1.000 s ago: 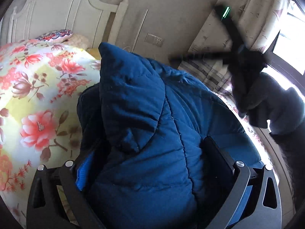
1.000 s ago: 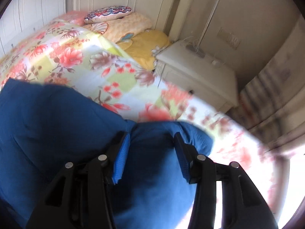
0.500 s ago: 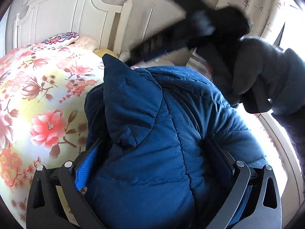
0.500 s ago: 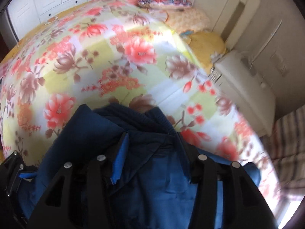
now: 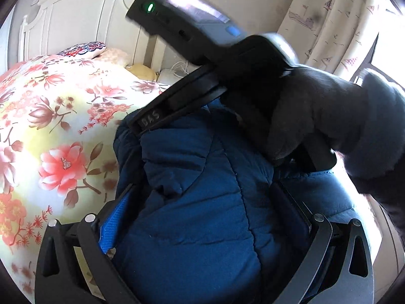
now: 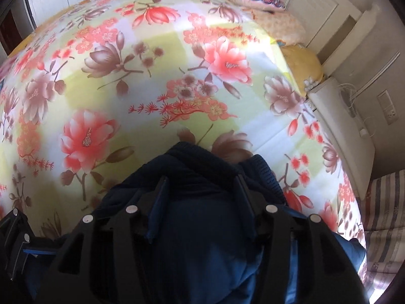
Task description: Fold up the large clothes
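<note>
Floral bedspread [image 6: 141, 81] under gripper-held blue jacket [image 5: 202, 202]

Both wrist cams close, angled down (share jacket [image 5: 202, 215], bed [image 6: 152, 76]).

Right gripper [image 6: 200, 187]: swung in over the blue jacket [image 5: 202, 215], jaws opening, fabric between; jacket collar now on bed [image 6: 152, 76].
</note>
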The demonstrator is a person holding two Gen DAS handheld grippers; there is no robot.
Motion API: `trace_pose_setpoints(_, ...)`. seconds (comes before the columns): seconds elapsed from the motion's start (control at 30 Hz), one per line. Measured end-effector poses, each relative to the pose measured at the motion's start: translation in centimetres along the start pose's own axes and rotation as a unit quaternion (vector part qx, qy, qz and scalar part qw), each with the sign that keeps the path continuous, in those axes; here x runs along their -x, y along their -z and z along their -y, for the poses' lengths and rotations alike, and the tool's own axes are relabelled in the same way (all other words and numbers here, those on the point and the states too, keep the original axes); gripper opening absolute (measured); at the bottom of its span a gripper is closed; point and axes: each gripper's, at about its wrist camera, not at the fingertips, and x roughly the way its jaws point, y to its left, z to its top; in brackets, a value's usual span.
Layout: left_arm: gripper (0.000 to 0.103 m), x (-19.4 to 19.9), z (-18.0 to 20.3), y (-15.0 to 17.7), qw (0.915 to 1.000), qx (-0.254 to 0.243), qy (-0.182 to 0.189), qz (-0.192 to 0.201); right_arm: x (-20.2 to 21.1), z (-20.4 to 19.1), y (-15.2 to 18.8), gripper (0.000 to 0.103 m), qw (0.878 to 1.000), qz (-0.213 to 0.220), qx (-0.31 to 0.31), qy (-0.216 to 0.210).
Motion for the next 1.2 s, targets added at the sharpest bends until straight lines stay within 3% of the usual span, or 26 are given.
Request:
trace_pose_setpoints(0.1,0.099,-0.1,-0.2,-0.2,1.0000,0.003,0.006,0.000,2.6,-0.2,0.8,0.070,0.998,0.041,-0.018,0.049)
trace_pose_setpoints(0.2,0.099,0.0,-0.3,-0.2,0.9999,0.007,0.012,-0.003,7.6,0.8,1.4,0.072,0.992,0.105,-0.067,0.027)
trace_pose_setpoints(0.3,0.099,0.7,-0.4,-0.6,0.9994,0.022,0.020,-0.019,12.7,2.5,2.5,0.077,0.982,0.157,-0.101,0.039)
trace_pose_setpoints(0.37,0.099,2.2,-0.8,-1.3,0.9983,0.044,0.024,-0.029,14.9,4.0,4.1,0.082,0.977,0.171,-0.115,0.052)
trace_pose_setpoints(0.47,0.099,6.1,-2.2,-1.9,0.9948,0.065,0.078,0.008,17.5,6.8,8.6,0.082,0.965,0.182,-0.175,0.066)
trace_pose_setpoints(0.53,0.099,7.8,-4.1,-2.0,0.9904,0.088,0.105,0.019,18.9,8.7,13.4,0.087,0.948,0.217,-0.232,0.016)
trace_pose_setpoints(0.57,0.099,7.7,-5.4,-2.1,0.9855,0.112,0.128,0.001,19.2,9.7,16.7,0.090,0.933,0.232,-0.274,-0.017)
trace_pose_setpoints(0.6,0.099,7.0,-6.9,-2.1,0.9777,0.143,0.153,-0.022,19.0,10.4,19.6,0.095,0.919,0.241,-0.309,-0.048)
trace_pose_setpoints(0.63,0.099,5.6,-8.9,-1.7,0.9637,0.189,0.177,-0.063,18.5,10.8,22.3,0.100,0.904,0.247,-0.339,-0.084)
trace_pose_setpoints(0.67,0.099,4.5,-10.0,-1.3,0.9540,0.214,0.186,-0.097,17.3,11.3,25.7,0.101,0.882,0.244,-0.376,-0.143)
trace_pose_setpoints(0.73,0.099,2.1,-11.5,-0.7,0.9387,0.231,0.205,-0.153,15.0,11.4,29.4,0.101,0.855,0.221,-0.422,-0.207)
trace_pose_setpoints(0.77,0.099,1.5,-11.7,-0.5,0.9335,0.236,0.217,-0.161,13.0,11.1,31.2,0.101,0.840,0.191,-0.446,-0.243)
trace_pose_setpoints(0.83,0.099,0.2,-11.8,-0.3,0.9144,0.259,0.259,-0.173,10.9,10.2,32.4,0.101,0.832,0.159,-0.458,-0.270)
trace_pose_setpoints(0.9,0.099,-0.8,-11.3,-0.4,0.9089,0.264,0.271,-0.176,9.2,9.3,32.7,0.101,0.824,0.147,-0.460,-0.295)
trace_pose_setpoints(0.93,0.099,-1.3,-10.7,-0.6,0.9104,0.259,0.271,-0.175,8.6,9.4,32.7,0.101,0.809,0.154,-0.469,-0.319)
trace_pose_setpoints(1.0,0.099,-2.4,-9.7,-1.2,0.9126,0.248,0.264,-0.188,7.9,9.5,32.3,0.101,0.801,0.153,-0.471,-0.337)
trace_pose_setpoints(1.1,0.099,-4.1,-7.9,-1.9,0.9174,0.223,0.249,-0.216,7.0,9.5,31.4,0.101,0.799,0.153,-0.470,-0.343)
trace_pose_setpoints(1.2,0.094,-4.9,-7.1,-2.5,0.9167,0.218,0.256,-0.215,7.3,9.5,31.0,0.101,0.809,0.150,-0.460,-0.333)
